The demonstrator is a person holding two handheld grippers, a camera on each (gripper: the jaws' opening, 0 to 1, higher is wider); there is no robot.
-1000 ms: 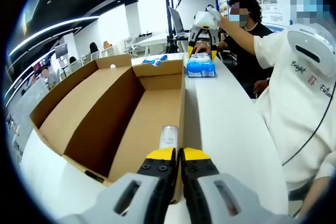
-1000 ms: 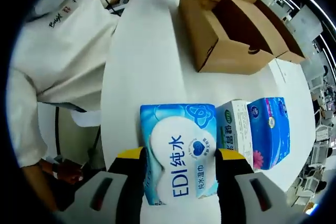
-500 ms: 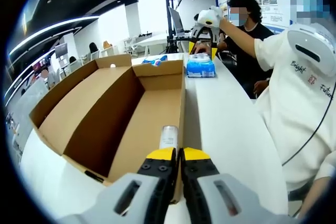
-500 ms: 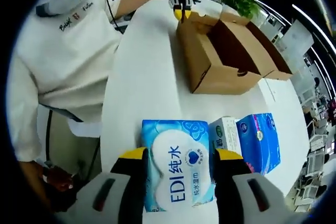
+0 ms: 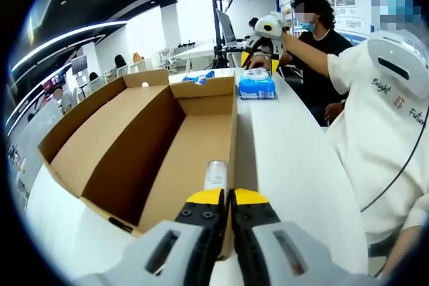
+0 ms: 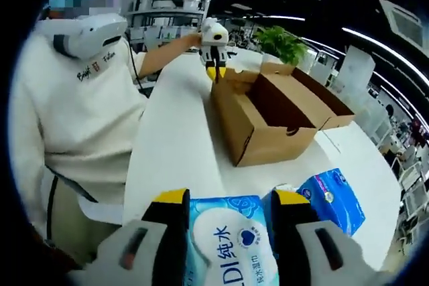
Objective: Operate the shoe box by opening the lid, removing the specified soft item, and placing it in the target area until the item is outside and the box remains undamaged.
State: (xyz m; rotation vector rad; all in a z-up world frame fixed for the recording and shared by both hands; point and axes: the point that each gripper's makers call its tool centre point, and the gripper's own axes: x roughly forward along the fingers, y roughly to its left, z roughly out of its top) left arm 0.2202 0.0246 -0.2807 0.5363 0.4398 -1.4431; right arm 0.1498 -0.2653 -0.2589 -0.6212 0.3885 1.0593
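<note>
White tabletop (image 6: pixel 174 159) stretches the length of an open-plan office, and you stand at its side in a pale sweatshirt (image 6: pixel 74 118). On it sits a brown cardboard shoe box (image 5: pixel 167 145) with its lid folded fully back, and the part of its inside that you can see looks bare.

At the near end of the box, your left gripper (image 5: pixel 224 199) has its yellow-tipped jaws pressed together on the box's end wall, pinning it in place. That pinch is the main risk: if you pull or twist while clamped, you could crease or tear the cardboard edge.

Well apart from the box, at the far end of the table, lies the soft item, a blue and white pack of wet wipes (image 6: pixel 231 242). It rests flat between the spread jaws of your right gripper (image 6: pixel 228 209). I cannot tell whether the jaws press its sides or stand just clear. If they do catch it, lifting away could drag the pack out of place.

Just beside the pack lie a blue tissue pack (image 6: pixel 332 199) and a small white carton (image 6: pixel 285 189), which a sideways swing might knock.
</note>
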